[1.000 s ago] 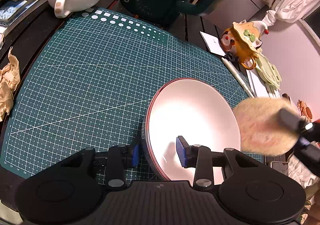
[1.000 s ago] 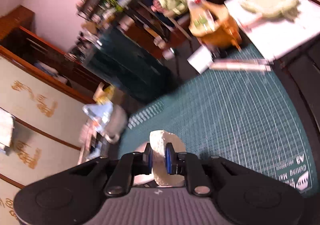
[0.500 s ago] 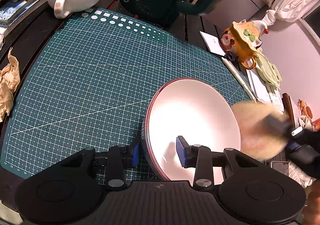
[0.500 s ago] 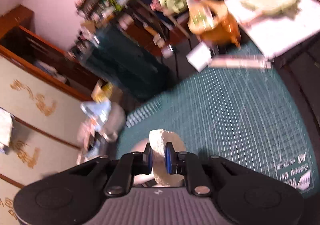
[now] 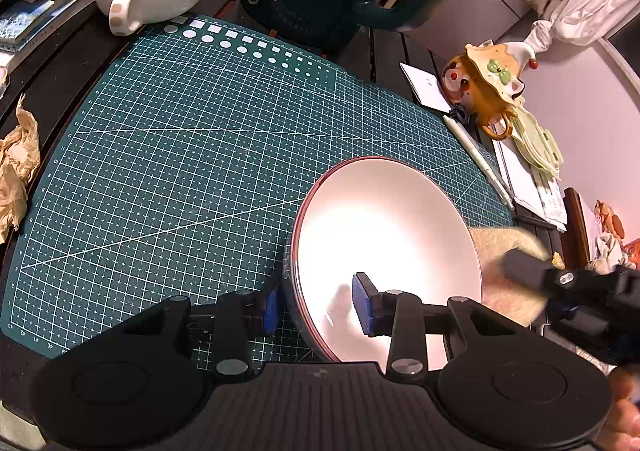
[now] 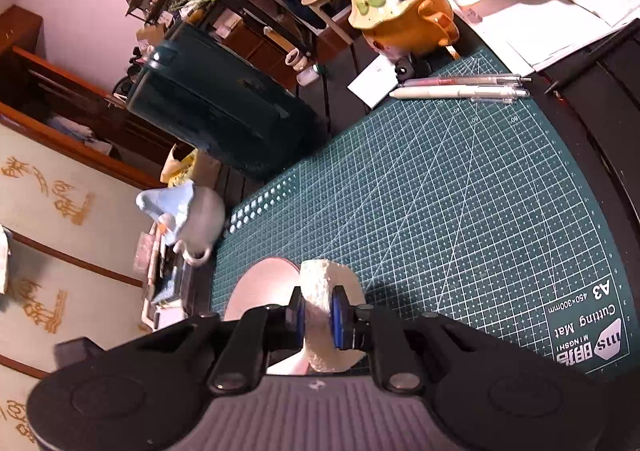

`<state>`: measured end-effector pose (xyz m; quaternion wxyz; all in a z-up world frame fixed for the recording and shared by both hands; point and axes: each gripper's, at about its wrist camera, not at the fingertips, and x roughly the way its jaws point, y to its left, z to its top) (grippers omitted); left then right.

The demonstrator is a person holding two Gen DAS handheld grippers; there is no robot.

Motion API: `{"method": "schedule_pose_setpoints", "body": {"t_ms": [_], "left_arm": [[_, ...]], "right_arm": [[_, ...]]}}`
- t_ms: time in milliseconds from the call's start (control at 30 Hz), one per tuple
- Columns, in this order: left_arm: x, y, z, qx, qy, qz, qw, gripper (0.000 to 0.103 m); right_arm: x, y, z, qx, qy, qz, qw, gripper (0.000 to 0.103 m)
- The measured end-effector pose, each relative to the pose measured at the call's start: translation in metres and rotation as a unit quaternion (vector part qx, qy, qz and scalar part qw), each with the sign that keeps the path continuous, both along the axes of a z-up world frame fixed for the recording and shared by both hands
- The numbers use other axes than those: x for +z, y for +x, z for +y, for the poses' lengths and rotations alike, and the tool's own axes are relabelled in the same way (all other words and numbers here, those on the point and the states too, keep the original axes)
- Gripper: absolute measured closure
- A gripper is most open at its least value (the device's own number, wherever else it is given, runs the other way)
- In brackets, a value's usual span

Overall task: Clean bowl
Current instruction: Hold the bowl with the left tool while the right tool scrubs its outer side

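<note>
The left claw [image 5: 320,309] grips the bowl [image 5: 384,251] by its near rim: one blue pad sits outside the wall, the other inside the basin, and the wall is pinched between them. The bowl is tipped up on edge on the green cutting mat [image 5: 180,155] that covers the counter, its open face turned toward the right claw's side.

The right claw [image 6: 316,317] is clamped hard on a pale round scrubbing pad [image 6: 324,315], which stands on edge between the pads and sticks out ahead of the fingertips. In the left wrist view the pad [image 5: 508,275] lies just beyond the bowl's far rim, opposite the pinched edge; whether it touches the rim cannot be told, as that part is blurred.

Governing relation: from the right claw the bowl's basin [image 6: 264,287] lies ahead and to the left of the pad, close by. The pad's flat faces run along the claw's line of pointing, so its edge leads.

Judgement: the wiping step is in hand. The next stroke calls for carrying the pad leftward over the rim into the basin. The pinched rim is the only restraint, so a heavy push could rock the bowl.
</note>
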<state>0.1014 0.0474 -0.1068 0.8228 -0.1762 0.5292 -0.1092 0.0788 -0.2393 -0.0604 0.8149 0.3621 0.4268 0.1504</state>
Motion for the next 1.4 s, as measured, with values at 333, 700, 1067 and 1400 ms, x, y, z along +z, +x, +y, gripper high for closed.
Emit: {"method": "schedule_pose_setpoints", "body": {"t_ms": [333,700,1067,1400], "left_arm": [[-0.001,0.001,0.000,-0.001,0.001,-0.001,1.0000,0.067],[0.000,0.001,0.000,-0.001,0.001,-0.001,1.0000,0.067],[0.000,0.001,-0.002,-0.001,0.002,-0.001,1.0000,0.067],[0.000,0.001,-0.001,-0.001,0.002,-0.001,1.0000,0.067]], "right_arm": [[-0.002,0.001,0.001,0.001,-0.003,0.004,1.000,0.091],[-0.003,0.001,0.000,0.001,-0.001,0.005,1.000,0.091],[0.000,-0.001,-0.002,0.000,0.000,-0.001,1.000,0.091],[-0.005,0.001,0.001,0.003,-0.009,0.010,1.000,0.091]]}}
